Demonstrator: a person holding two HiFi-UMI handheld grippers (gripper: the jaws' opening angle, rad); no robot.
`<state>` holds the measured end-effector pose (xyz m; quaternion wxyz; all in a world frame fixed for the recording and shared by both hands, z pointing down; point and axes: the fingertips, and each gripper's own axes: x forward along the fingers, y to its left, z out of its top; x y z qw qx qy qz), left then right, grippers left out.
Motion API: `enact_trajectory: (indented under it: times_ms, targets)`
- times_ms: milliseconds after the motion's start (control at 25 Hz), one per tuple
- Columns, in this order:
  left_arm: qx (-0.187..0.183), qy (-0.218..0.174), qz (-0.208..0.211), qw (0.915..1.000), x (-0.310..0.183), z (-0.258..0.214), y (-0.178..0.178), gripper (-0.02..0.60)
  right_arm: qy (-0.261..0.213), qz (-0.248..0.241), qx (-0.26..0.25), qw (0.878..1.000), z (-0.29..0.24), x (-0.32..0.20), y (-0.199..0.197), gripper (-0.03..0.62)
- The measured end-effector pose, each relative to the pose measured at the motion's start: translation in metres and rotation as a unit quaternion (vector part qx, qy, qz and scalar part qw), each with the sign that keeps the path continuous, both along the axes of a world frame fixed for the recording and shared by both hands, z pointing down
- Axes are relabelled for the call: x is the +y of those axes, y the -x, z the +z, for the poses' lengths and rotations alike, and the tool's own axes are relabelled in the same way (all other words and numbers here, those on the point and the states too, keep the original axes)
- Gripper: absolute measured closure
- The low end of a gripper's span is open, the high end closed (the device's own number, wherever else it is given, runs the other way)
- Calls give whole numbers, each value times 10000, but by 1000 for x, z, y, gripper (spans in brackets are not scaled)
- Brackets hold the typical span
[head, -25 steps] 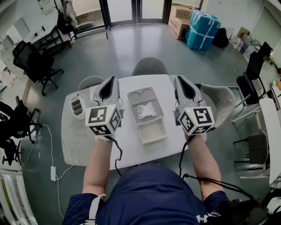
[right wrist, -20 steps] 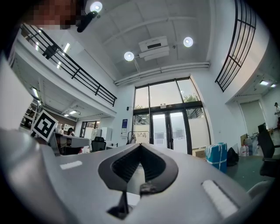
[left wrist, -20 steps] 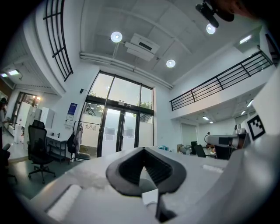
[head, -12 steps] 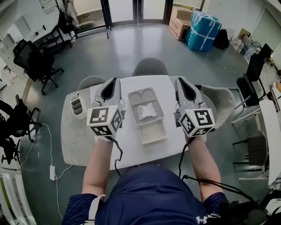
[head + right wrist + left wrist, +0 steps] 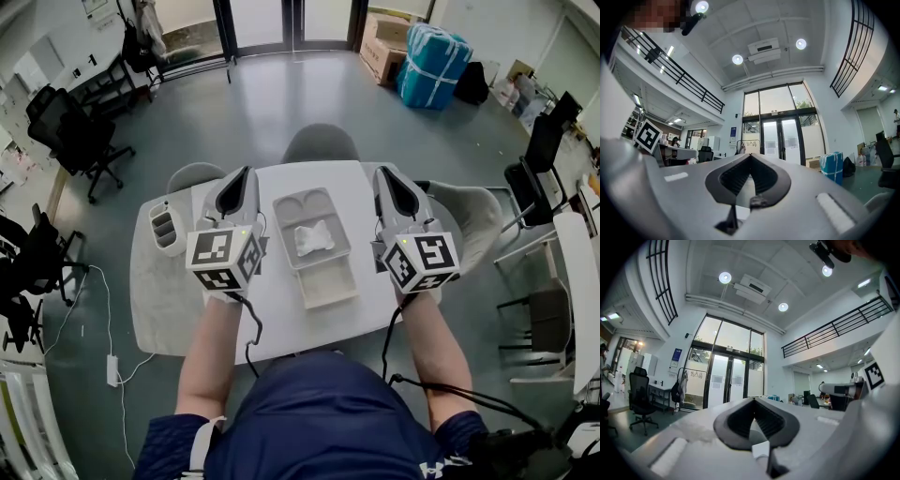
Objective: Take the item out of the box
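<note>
An open white box (image 5: 327, 283) lies in the middle of the white table (image 5: 169, 300), its moulded half toward the far side. A crumpled white item (image 5: 312, 236) rests inside that half. My left gripper (image 5: 246, 174) hovers left of the box and my right gripper (image 5: 382, 174) hovers right of it, both pointing away from me and apart from the box. In the left gripper view the left gripper (image 5: 753, 401) has its jaws together with nothing between them. The right gripper (image 5: 751, 157) in its own view looks the same. Neither gripper view shows the box.
A small grey divided holder (image 5: 166, 227) stands at the table's left edge. Grey chairs sit at the far side (image 5: 319, 142) and at the right (image 5: 469, 211). A cable hangs off the table's left front.
</note>
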<state>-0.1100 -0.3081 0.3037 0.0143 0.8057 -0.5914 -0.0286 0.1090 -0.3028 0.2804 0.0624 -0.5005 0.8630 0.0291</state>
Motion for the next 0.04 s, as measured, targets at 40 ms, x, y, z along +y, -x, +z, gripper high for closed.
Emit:
enact_trajectory:
  times_ms: [40]
  targets:
    - [3, 4, 5, 10000, -1, 0, 0, 581, 2, 1, 3, 10000, 0, -1, 0, 592]
